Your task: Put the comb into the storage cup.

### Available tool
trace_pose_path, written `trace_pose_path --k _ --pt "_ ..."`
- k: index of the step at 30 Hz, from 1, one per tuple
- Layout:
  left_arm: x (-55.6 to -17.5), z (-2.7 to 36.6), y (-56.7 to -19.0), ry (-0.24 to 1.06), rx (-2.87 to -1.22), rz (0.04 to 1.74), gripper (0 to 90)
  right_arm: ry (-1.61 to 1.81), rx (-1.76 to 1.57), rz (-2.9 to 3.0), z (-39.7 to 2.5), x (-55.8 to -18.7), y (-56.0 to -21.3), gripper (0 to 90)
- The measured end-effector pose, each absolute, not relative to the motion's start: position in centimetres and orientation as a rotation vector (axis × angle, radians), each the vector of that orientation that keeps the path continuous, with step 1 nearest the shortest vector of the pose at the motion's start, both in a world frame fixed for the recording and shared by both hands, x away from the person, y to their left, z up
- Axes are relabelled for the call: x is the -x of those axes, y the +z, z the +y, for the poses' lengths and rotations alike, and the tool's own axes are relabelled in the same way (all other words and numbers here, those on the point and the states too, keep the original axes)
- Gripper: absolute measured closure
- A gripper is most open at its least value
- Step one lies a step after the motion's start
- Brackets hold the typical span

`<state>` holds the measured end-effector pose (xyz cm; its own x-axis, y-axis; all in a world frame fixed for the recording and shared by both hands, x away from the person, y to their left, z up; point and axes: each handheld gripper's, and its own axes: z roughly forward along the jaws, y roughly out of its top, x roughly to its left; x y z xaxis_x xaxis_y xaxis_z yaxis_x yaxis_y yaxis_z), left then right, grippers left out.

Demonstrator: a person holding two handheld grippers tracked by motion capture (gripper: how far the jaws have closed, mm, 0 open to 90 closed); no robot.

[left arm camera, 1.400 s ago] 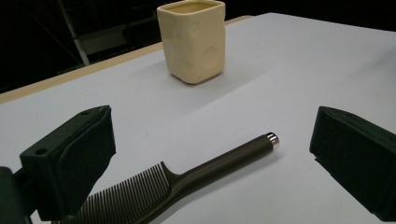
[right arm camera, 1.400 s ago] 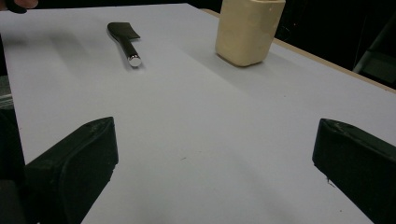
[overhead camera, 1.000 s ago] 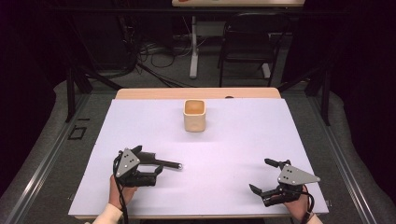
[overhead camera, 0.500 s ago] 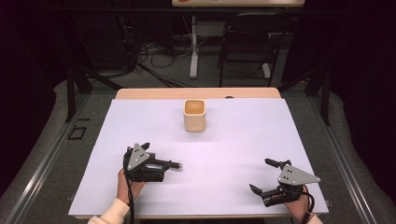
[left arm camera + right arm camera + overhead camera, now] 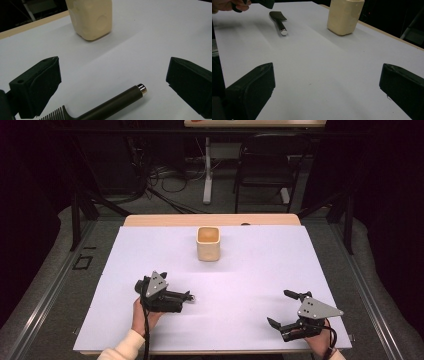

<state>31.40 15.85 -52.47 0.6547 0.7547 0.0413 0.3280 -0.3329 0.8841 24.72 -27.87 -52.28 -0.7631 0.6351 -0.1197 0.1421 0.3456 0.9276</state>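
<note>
Left gripper view has the left gripper (image 5: 113,82) spread wide, its two black jaws rising at the lower left and far right of the frame with nothing clamped between them. Lying on the white table (image 5: 160,30) in that gap is a dark comb (image 5: 110,105): its teeth show at the bottom edge, and its round handle runs up toward the right and ends in a shiny silver cap near the lower middle. Beyond it, at the top centre, stands a cream-coloured cup (image 5: 91,18), well apart from the comb. From the high view, the same gripper sits at the lower left of the sheet, held over the comb by a hand (image 5: 145,315) in a pale sleeve. Over at the lower right of that view the right gripper (image 5: 287,310) also stands open and empty, low above bare table. Its own camera looks across the sheet to the comb at the upper left and the cup at the top.
</note>
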Motion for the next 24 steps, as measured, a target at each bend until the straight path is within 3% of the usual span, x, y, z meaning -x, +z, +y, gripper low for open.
trace_pose_path --k 5,8,9,10,12,14,24 --pt "-31.8 15.1 -52.6 0.563 -1.944 0.856 1.4 1.408 -0.686 2.155 -27.8 -24.8 -52.4 0.0" --pt "-31.8 14.7 -52.6 0.571 -1.946 0.861 12.7 1.408 -0.68 2.159 -27.9 -24.6 -52.3 0.0" --pt "-31.8 14.5 -52.6 0.575 -1.949 0.861 12.7 1.408 -0.68 2.159 -27.9 -24.6 -52.3 0.0" --pt "-31.8 14.4 -52.7 0.577 -1.951 0.861 19.3 1.405 -0.674 2.161 -27.8 -24.6 -52.2 0.0" --pt "-31.9 14.1 -52.7 0.57 -1.959 0.855 21.5 1.406 -0.672 2.16 -27.7 -24.6 -52.2 0.0" --pt "-32.1 13.9 -52.9 0.555 -1.967 0.858 35.3 1.401 -0.676 2.171 -27.7 -24.8 -52.3 0.0" --pt "-32.7 12.7 -54.1 0.459 -2.042 0.852 75.4 1.404 -0.676 2.169 -27.7 -24.8 -52.3 0.0"
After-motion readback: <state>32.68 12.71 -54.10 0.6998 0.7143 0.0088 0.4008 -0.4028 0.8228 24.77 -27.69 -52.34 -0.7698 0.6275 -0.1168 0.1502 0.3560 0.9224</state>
